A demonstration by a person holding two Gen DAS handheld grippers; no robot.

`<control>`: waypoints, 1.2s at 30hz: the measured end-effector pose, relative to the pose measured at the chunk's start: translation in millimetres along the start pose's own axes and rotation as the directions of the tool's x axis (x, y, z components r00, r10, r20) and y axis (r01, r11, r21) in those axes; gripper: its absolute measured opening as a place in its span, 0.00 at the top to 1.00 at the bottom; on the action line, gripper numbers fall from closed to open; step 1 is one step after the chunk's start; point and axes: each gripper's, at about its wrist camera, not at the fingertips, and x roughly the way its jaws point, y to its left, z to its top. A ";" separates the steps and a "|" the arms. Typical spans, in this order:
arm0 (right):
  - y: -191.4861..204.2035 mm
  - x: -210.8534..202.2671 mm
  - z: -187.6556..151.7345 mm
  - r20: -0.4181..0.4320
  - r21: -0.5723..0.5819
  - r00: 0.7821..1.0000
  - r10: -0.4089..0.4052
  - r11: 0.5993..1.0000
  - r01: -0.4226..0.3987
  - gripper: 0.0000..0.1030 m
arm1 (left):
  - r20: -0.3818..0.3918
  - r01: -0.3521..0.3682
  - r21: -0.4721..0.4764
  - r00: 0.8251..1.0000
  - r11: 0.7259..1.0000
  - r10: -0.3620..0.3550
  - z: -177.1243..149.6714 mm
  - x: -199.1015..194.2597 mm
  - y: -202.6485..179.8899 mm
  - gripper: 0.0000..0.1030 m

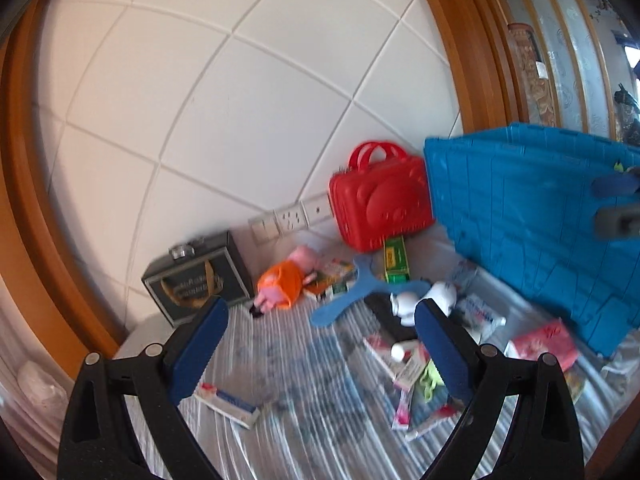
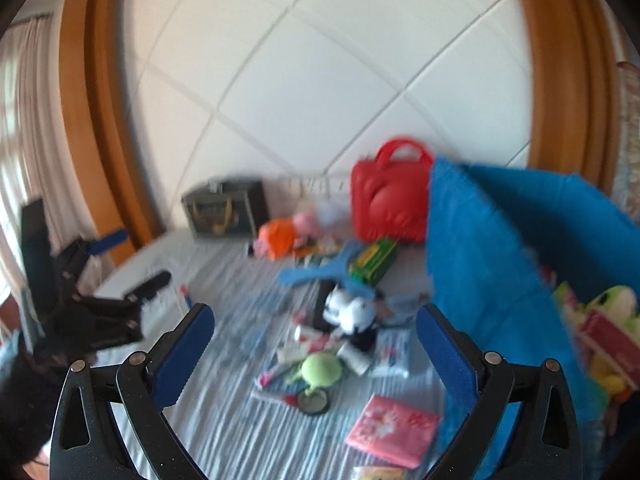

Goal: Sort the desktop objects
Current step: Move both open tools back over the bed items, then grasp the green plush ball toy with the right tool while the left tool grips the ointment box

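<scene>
Both grippers, left [image 1: 316, 338] and right [image 2: 314, 340], fingers spread wide and empty, hang over the striped-cloth desk [image 2: 224, 424] where small toys and packets lie scattered beside the blue ribbed plastic crate [image 2: 492, 248], likely their destination since plush toys already sit inside.

— how are the two grippers standing?
— the left gripper [image 1: 320, 344] is gaping wide, angling downward, nothing between its blue pads [image 1: 200, 350].
— the other?
— the right gripper [image 2: 316, 346] is tilting down too, jaws spread, gripping nothing.
</scene>
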 end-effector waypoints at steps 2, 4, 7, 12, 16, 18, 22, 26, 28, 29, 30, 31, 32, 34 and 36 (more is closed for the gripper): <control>4.3 41.0 -17.6 -0.080 -0.020 0.997 0.016 1.000 -0.017 0.03 | -0.024 0.005 -0.024 1.000 1.000 -0.005 -15.8 7.6 3.1 0.07; 2.9 91.1 -37.2 -0.179 -0.018 0.983 0.028 0.999 -0.032 0.07 | -0.052 0.028 -0.053 0.998 0.998 -0.031 -30.4 17.4 5.2 0.07; 0.1 148.1 -61.2 -0.293 0.002 0.955 0.053 0.998 -0.055 0.13 | -0.071 0.050 -0.049 0.996 0.998 -0.053 -49.1 39.2 4.0 0.07; -7.3 230.4 -95.4 -0.453 -0.012 0.890 0.044 0.998 -0.056 0.16 | -0.126 0.125 -0.034 0.984 0.992 -0.129 -66.8 84.3 -4.2 0.07; -16.4 276.1 -111.3 -0.539 -0.002 0.842 0.027 0.999 -0.034 0.24 | -0.193 0.196 -0.033 0.961 0.980 -0.199 -79.7 125.7 -14.4 0.07; -23.2 296.2 -120.5 -0.582 0.017 0.813 0.031 1.000 -0.026 0.31 | -0.223 0.242 -0.033 0.944 0.970 -0.243 -86.9 145.1 -20.0 0.07; -24.5 304.9 -125.7 -0.591 -0.007 0.807 0.021 1.000 -0.031 0.37 | -0.253 0.368 -0.011 0.899 0.930 -0.359 -95.8 173.2 -37.4 0.07; -40.5 274.1 -129.0 -0.558 0.001 0.830 0.011 1.000 -0.012 0.38 | -0.302 0.517 -0.001 0.816 0.856 -0.493 -106.5 197.3 -66.4 0.13; -50.6 256.0 -129.1 -0.547 0.010 0.837 -0.001 1.000 0.008 0.38 | -0.333 0.563 0.031 0.785 0.826 -0.522 -112.0 206.7 -86.3 0.19; -55.5 245.8 -129.5 -0.541 0.015 0.841 -0.008 1.000 0.019 0.38 | -0.339 0.569 0.055 0.783 0.820 -0.521 -113.0 209.7 -94.8 0.22; -59.7 234.9 -130.1 -0.531 0.021 0.848 -0.008 1.000 0.023 0.38 | -0.340 0.578 0.065 0.780 0.814 -0.526 -112.0 210.9 -99.4 0.23; -62.2 227.4 -129.9 -0.524 0.026 0.852 -0.002 0.999 0.019 0.38 | -0.343 0.589 0.065 0.771 0.805 -0.536 -111.7 215.6 -104.0 0.25; -64.8 219.6 -132.1 -0.516 0.031 0.856 -0.003 0.999 0.023 0.38 | -0.350 0.593 0.063 0.766 0.802 -0.539 -111.6 220.0 -106.4 0.29; -67.1 213.2 -134.2 -0.515 0.048 0.857 0.005 0.999 0.023 0.37 | -0.375 0.609 0.057 0.748 0.791 -0.548 -113.3 231.5 -111.6 0.39; -70.0 207.1 -134.7 -0.510 0.063 0.860 0.019 0.998 0.016 0.37 | -0.421 0.601 0.056 0.738 0.797 -0.527 -119.5 242.9 -114.8 0.50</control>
